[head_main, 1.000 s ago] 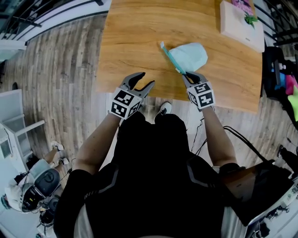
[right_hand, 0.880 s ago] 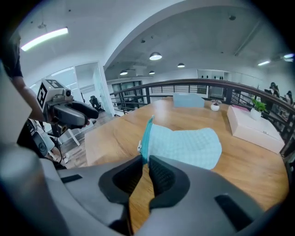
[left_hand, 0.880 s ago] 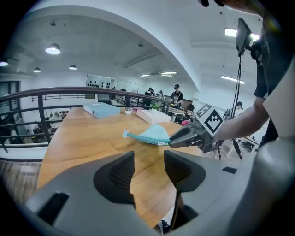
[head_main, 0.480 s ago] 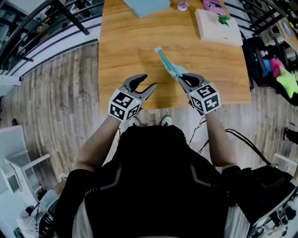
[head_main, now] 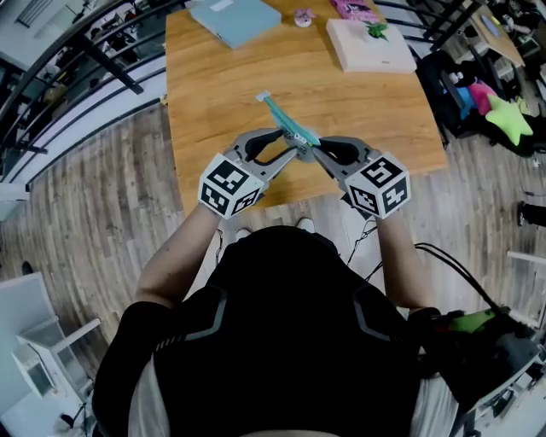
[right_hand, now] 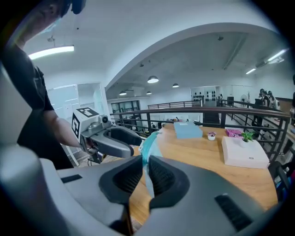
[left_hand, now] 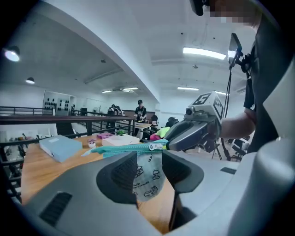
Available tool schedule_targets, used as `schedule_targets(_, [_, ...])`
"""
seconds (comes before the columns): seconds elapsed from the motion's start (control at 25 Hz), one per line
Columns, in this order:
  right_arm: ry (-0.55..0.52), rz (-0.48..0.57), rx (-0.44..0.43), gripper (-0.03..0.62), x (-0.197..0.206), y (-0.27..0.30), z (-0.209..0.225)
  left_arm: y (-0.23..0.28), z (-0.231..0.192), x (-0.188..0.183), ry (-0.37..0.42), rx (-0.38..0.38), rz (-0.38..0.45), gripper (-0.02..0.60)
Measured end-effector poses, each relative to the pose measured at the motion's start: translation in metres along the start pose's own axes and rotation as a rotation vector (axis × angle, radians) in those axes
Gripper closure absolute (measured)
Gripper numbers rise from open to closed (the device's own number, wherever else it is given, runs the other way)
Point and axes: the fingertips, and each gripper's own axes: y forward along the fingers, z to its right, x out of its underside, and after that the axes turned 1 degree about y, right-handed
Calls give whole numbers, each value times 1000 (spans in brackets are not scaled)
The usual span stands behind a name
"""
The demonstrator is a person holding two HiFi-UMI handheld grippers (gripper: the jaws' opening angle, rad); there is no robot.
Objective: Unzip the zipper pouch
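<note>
The teal zipper pouch (head_main: 284, 125) hangs in the air above the table's near edge, its zipper edge on top. My right gripper (head_main: 314, 154) is shut on the pouch's near end; in the right gripper view the fabric (right_hand: 148, 140) is pinched between the pads. My left gripper (head_main: 288, 150) has come in from the left, and its jaws are closing around the pouch. In the left gripper view the printed fabric (left_hand: 148, 177) hangs between the jaws, with a gap still showing on the right side. The zipper pull (left_hand: 156, 146) sits just above, beside the tip of the right gripper (left_hand: 191, 133).
The wooden table (head_main: 222, 94) carries a light blue book (head_main: 235, 19), a white box with a small plant (head_main: 371, 44) and a small pink thing (head_main: 303, 15) at its far end. Black railings run along the left. Coloured toys (head_main: 503, 119) lie off to the right.
The right gripper has lifted the pouch off the table toward the body. The left gripper has swung right, so its jaws now stand around the pouch and have narrowed.
</note>
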Motion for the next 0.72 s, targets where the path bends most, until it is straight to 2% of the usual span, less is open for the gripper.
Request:
schedule_targets(0.12, [-19,1,14,543,-7,-6,-7,1,6,-8,41,26,14,394])
schedule_targets(0.32, [-33,-21,47,543,-8,-6,-13,-6,10,-21,55,35,58,420])
schedule_targets(0.44, [-51,-30,47,543,-8,-5,-18,-5,16,-22,66,54,52,422])
schedule_targets(0.72, [-86,-30,42,543,-10,-3,-26,-7,19,-19,53,33,52,451])
